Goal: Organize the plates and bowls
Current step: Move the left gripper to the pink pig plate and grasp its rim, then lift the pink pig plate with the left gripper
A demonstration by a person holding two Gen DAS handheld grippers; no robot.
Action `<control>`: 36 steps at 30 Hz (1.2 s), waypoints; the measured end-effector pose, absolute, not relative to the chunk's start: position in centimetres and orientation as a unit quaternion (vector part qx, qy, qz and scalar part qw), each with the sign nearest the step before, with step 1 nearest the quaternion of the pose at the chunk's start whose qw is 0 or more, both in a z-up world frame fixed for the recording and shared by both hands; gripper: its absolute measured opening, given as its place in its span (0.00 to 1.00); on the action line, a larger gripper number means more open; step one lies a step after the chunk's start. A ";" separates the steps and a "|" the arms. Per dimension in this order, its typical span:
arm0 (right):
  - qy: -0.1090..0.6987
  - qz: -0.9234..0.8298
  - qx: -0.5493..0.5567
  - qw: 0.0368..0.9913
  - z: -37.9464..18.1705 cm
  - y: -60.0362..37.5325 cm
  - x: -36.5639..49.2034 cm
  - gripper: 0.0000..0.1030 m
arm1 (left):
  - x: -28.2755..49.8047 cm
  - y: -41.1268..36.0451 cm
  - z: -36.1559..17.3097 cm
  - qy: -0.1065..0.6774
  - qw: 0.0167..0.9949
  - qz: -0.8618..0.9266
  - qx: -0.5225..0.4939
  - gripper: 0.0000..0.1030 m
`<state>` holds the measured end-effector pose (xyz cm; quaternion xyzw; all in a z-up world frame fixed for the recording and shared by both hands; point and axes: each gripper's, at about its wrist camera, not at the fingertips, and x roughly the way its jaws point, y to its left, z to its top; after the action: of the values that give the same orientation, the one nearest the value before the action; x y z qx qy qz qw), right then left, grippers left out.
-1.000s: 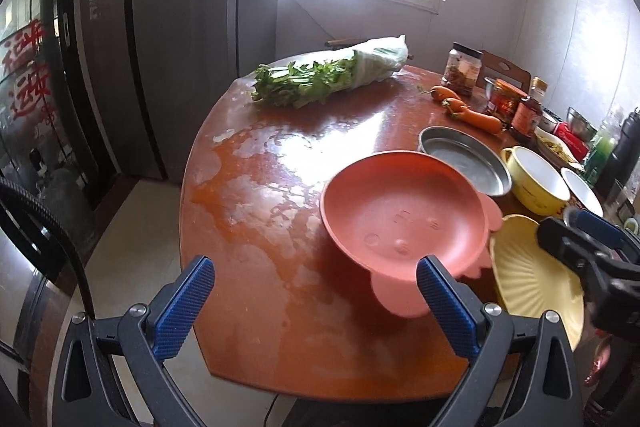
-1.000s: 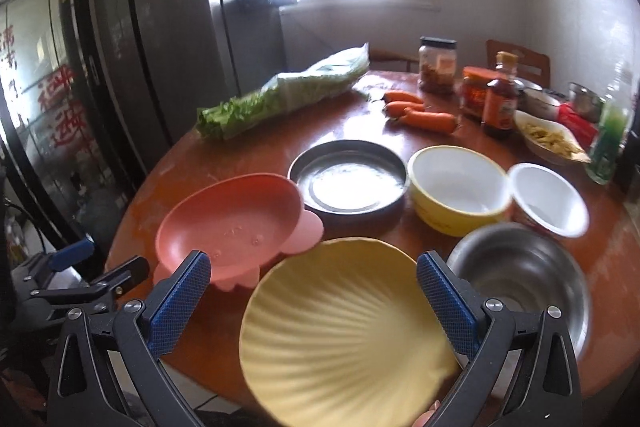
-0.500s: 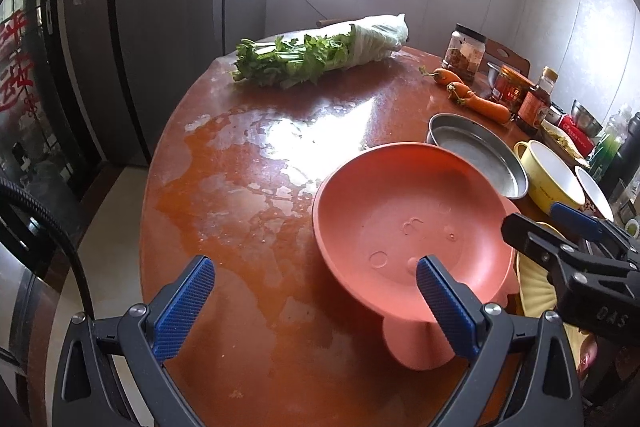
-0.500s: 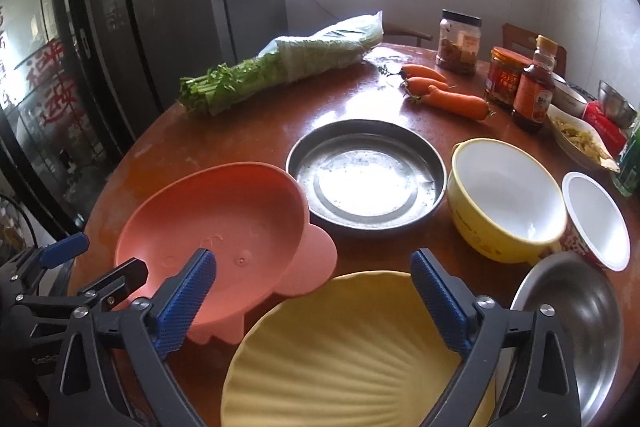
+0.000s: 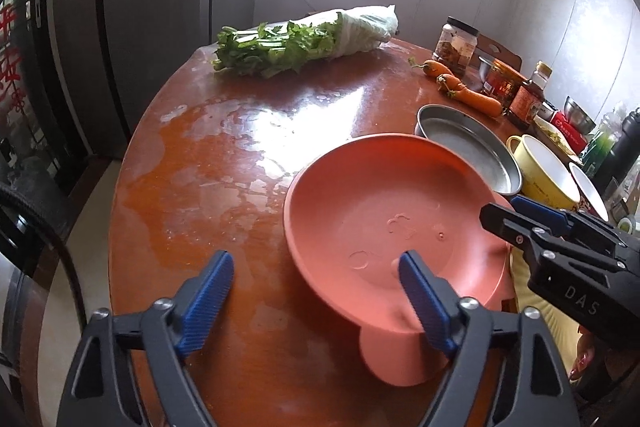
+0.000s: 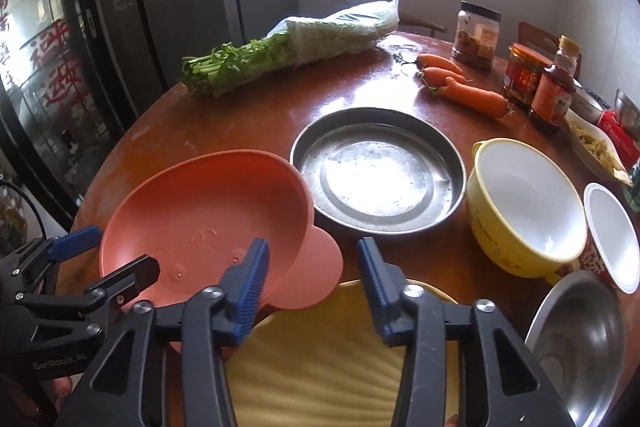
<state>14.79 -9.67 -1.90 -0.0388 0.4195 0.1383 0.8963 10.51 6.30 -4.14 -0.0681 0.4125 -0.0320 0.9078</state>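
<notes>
Right wrist view: the right gripper [image 6: 312, 275] hangs with its blue-padded jaws parted over the near rim of the yellow scallop-shaped plate [image 6: 320, 367], gripping nothing. Just left, the salmon-pink bear-shaped plastic plate [image 6: 208, 219] overlaps the yellow plate's edge; the left gripper [image 5: 316, 291] straddles its near rim, jaws wide apart and holding nothing. Beyond sit a round stainless-steel pan [image 6: 376, 171], a yellow ceramic bowl with white inside [image 6: 528, 207], a small white bowl [image 6: 612, 235] and a steel bowl [image 6: 576, 339]. Farther back on the round wooden table [image 5: 224, 155] lie three carrots [image 6: 460, 83] and bagged leafy greens [image 6: 288, 47].
</notes>
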 end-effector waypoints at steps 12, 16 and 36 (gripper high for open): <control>0.410 0.143 -0.031 0.900 -1.8 -9.5 14.3 0.32 | 9.7 5.3 -3.9 0.401 0.912 -0.055 -0.063 0.53; 0.407 0.155 -0.021 0.900 -1.2 -8.8 14.3 0.32 | 8.9 6.4 -2.8 0.386 0.919 -0.047 -0.063 0.53; 0.420 0.188 -0.040 0.887 -2.0 -3.2 16.8 0.32 | 10.6 11.0 -3.6 0.390 0.917 -0.017 -0.080 0.53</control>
<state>16.80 -3.21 -1.98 -0.0396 0.4198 0.1883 0.8870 10.62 10.97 -3.57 -0.0804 0.3903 -0.0169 0.9170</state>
